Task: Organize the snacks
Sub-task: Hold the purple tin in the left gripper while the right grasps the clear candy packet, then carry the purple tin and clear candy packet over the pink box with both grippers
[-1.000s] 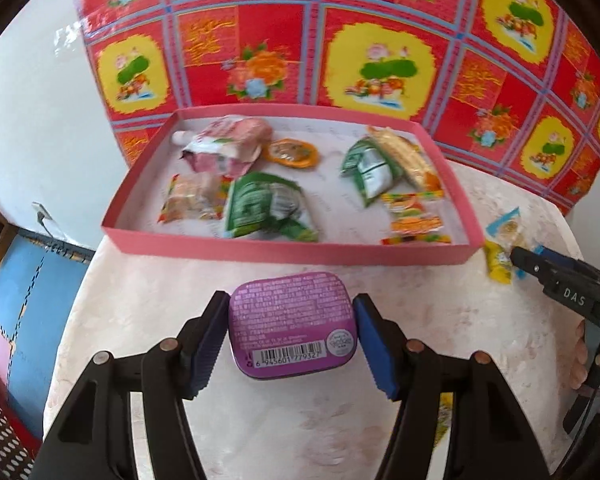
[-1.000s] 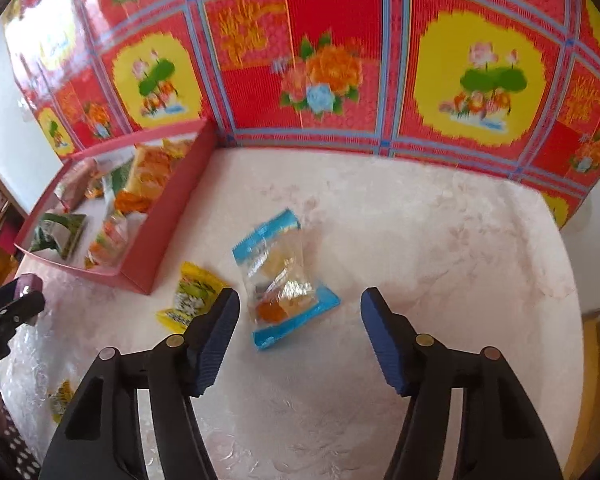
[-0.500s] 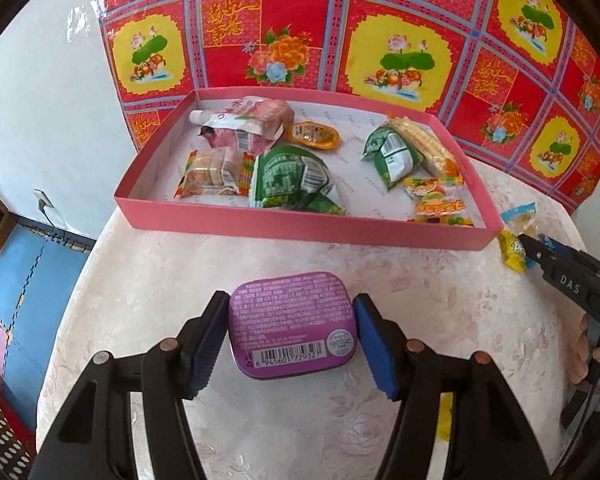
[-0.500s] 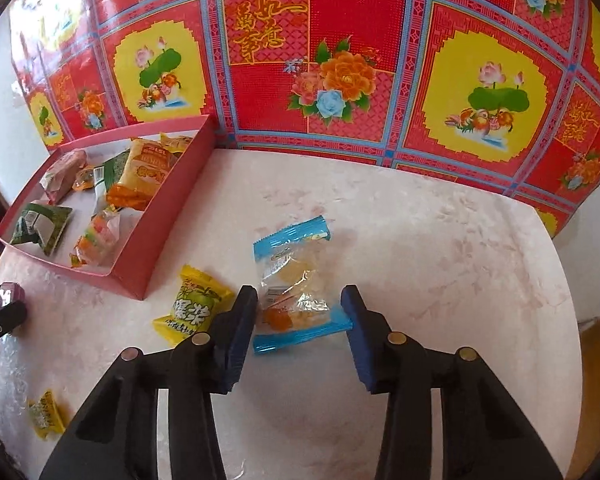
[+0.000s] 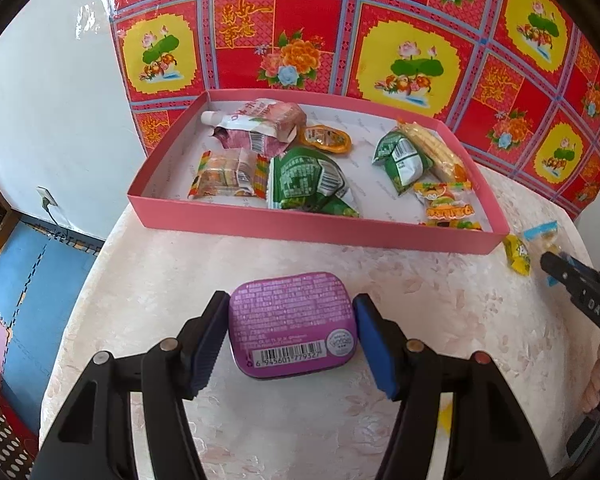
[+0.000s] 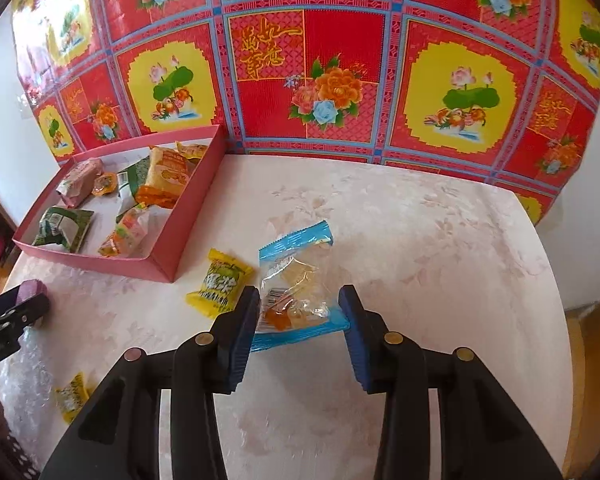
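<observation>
Both grippers sit low over the pale marbled table (image 6: 440,240). Left gripper (image 5: 292,332) has its blue pads pressed against the two short sides of a purple tin (image 5: 292,324), barcode facing up, in front of the pink tray's near wall. Right gripper (image 6: 298,328) has just been closing its jaws around a clear, blue-edged candy packet (image 6: 294,280); the pads appear to pinch the packet's lower end, though the crinkled film makes the contact on the right side hard to judge. A yellow candy (image 6: 218,282) lies just left of that packet, near the corner of the pink tray (image 5: 308,224). Inside the tray lie several wrapped snacks, among them a green pouch (image 5: 312,184) and a pink pouch (image 5: 260,128). Another small yellow candy (image 6: 72,396) lies near the table's front edge.
</observation>
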A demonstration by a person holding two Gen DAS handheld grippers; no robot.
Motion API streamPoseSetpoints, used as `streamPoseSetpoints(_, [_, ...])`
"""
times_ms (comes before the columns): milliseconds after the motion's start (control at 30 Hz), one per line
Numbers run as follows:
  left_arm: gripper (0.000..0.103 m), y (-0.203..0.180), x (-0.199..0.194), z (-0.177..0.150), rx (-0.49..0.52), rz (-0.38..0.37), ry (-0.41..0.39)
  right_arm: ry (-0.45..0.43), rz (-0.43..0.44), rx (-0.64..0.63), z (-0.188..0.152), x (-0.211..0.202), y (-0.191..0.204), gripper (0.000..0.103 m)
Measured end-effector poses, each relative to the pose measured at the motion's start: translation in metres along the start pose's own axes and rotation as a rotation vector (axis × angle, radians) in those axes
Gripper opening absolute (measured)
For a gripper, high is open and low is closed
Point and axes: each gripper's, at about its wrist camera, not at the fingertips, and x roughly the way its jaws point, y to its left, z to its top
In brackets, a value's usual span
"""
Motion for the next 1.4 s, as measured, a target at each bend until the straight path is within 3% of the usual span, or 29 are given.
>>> streamPoseSetpoints(700, [0.066, 0.008, -0.033, 0.003, 0.008, 0.000, -0.088, -0.035, 0.084, -0.038, -0.014, -0.040, 0.045, 0.042])
streamPoseSetpoints(1400, [0.066, 0.029, -0.045, 0.010, -0.044, -0.011, -0.097, -0.045, 0.117, -0.098, -0.003, -0.049, 0.087, 0.042])
